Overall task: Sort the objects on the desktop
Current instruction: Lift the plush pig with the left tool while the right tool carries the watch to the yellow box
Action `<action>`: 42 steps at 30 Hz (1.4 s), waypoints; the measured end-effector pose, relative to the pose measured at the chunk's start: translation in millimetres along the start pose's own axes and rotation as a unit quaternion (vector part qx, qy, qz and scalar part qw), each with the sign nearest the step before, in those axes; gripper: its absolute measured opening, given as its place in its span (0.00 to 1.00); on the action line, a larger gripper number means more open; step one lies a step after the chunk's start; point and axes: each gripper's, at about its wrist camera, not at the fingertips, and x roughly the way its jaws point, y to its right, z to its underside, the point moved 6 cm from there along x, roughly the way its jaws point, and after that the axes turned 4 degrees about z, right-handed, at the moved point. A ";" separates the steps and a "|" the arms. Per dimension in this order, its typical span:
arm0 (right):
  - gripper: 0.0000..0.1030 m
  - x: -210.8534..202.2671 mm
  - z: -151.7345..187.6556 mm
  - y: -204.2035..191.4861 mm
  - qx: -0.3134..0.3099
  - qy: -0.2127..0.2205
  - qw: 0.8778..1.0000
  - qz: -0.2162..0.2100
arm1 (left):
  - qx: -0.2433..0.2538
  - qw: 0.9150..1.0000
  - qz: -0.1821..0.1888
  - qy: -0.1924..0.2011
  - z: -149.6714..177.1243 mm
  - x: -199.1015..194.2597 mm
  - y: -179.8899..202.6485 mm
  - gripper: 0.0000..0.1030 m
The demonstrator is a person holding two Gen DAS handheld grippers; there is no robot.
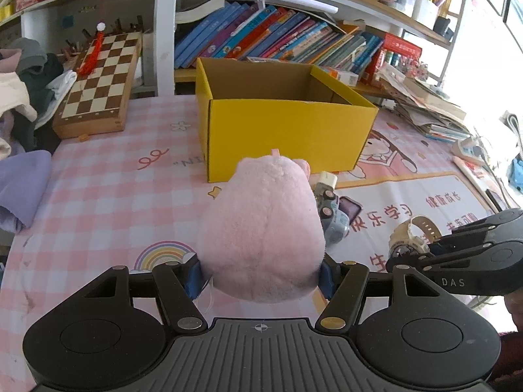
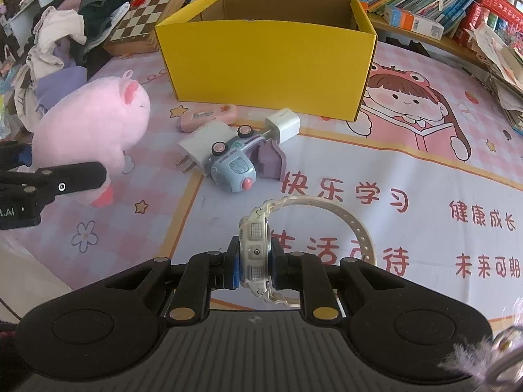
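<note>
Near the yellow box (image 2: 264,65), the left gripper (image 1: 261,277) clamps the pink pig (image 1: 261,228); the right gripper (image 2: 255,261) pinches the watch (image 2: 256,248) tight.

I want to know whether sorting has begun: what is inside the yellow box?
Inside the yellow box only bare brown cardboard walls show in both views, with no object rising above them. Its near wall hides the floor, so something low inside cannot be ruled out.
</note>
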 end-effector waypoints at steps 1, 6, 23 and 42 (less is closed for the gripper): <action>0.15 -1.2 0.0 0.3 0.003 0.001 1.000 0.001 | 0.003 1.000 0.002 0.000 0.1 -0.6 1.2 0.63; 0.15 -7.5 0.4 0.4 0.015 0.008 1.000 0.002 | 0.018 1.000 0.017 -0.004 0.9 -2.8 8.7 0.63; 0.15 -9.4 8.3 -1.5 0.003 0.000 1.000 0.006 | 0.047 0.998 0.047 -0.020 3.6 6.2 28.0 0.63; 0.15 -24.2 -30.3 21.8 0.011 0.038 0.999 -0.006 | 0.059 0.997 0.053 0.016 -34.9 10.5 41.6 0.63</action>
